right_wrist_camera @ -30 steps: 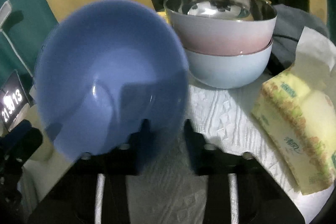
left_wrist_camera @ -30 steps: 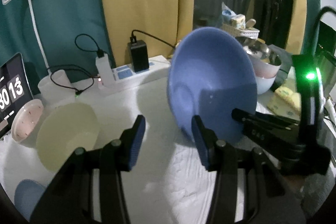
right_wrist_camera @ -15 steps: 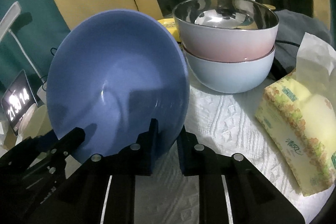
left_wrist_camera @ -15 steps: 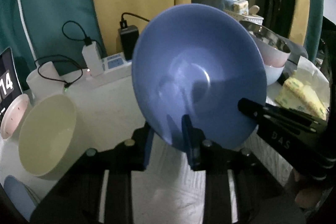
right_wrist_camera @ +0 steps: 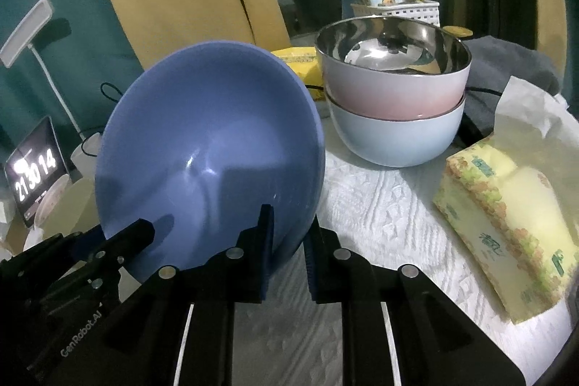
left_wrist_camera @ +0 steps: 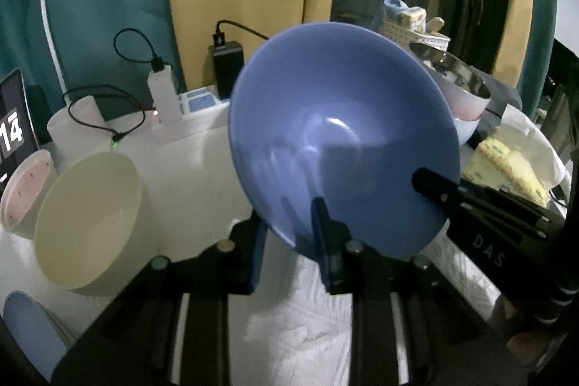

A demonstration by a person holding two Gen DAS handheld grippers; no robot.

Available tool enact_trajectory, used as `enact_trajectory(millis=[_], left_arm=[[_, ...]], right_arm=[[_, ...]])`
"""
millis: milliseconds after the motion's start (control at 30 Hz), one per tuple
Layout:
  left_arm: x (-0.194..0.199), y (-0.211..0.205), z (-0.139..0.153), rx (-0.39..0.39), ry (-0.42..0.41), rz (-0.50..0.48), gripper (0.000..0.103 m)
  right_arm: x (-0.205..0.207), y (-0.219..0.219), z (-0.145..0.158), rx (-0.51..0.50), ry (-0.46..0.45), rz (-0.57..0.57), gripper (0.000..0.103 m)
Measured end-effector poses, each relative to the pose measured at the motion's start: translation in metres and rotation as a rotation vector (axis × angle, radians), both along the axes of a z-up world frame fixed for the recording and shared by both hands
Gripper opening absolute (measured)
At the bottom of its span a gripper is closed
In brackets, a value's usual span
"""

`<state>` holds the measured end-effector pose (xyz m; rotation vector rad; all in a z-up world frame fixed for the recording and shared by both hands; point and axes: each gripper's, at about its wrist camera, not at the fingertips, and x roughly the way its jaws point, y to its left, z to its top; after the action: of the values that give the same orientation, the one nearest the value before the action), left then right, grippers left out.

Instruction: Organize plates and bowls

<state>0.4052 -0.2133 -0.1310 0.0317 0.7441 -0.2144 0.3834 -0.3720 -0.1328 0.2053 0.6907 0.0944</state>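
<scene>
Both grippers pinch the blue bowl's lower rim: the left gripper, jaws just closing, and the right gripper, likewise nipped shut. It hangs tilted above the white cloth, probably mid-handover. Beyond stand stacked bowls.

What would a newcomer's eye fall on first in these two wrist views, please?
The big blue bowl, tipped on edge above the white cloth and pinched at its lower rim by both the left gripper and the right gripper. Behind it to the right stand two stacked bowls, pink over pale blue.
</scene>
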Motion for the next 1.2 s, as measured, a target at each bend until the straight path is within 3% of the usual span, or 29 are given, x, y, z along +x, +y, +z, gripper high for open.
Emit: enact_trajectory(millis=[1200], left_arm=[[-0.083,0.030,0.017,-0.056,-0.010,-0.020,0.025]], right_arm=[[-0.079,0.023,0.023,-0.009,0.010,-0.018,0.017]])
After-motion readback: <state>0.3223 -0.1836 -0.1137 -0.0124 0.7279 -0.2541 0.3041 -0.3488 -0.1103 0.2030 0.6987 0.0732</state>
